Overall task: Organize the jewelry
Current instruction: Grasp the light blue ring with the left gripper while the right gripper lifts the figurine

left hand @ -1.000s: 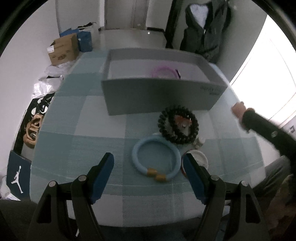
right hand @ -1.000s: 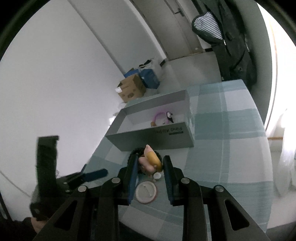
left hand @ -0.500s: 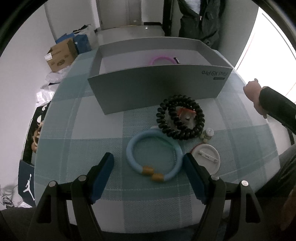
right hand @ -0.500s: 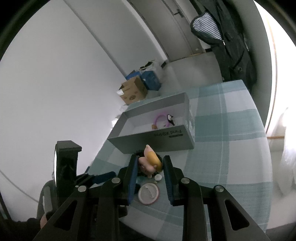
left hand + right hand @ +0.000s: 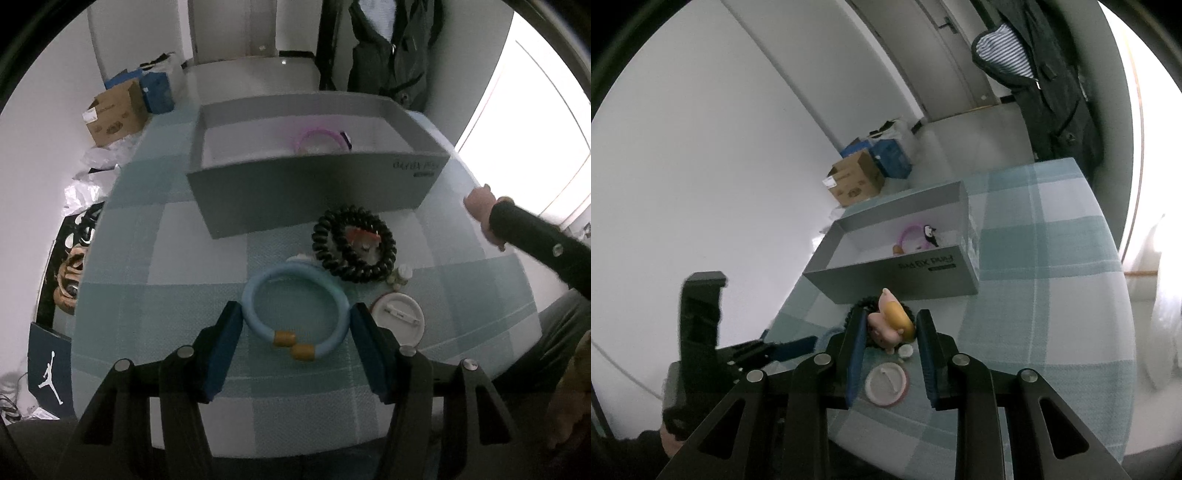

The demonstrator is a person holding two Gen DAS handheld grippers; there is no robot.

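Note:
A blue bracelet (image 5: 295, 310) with two gold beads lies on the checked tablecloth, between the fingers of my left gripper (image 5: 295, 328). The jaws are closing, and the blue pads (image 5: 229, 332) meet the bracelet's left and right sides. My right gripper (image 5: 891, 319) hangs above the table, shut on a small pink and yellow figure (image 5: 892, 325). A grey box (image 5: 314, 192) stands beyond, with a pink bracelet (image 5: 319, 138) and a small black charm (image 5: 929, 234) inside. A black spiral hair tie (image 5: 354, 247) lies in front of the box, ringing a small orange piece (image 5: 364, 236).
A white round badge (image 5: 399, 317) and a small pale bead (image 5: 400, 275) lie right of the blue bracelet. A person's hand and dark sleeve (image 5: 524, 236) reach in from the right. Cardboard boxes (image 5: 114, 114) and shoes sit on the floor past the table's left edge.
The left gripper's jaws have narrowed from wide apart to the blue bracelet's sides, and that gripper has come closer to the bracelet. The right gripper has held still with the figure.

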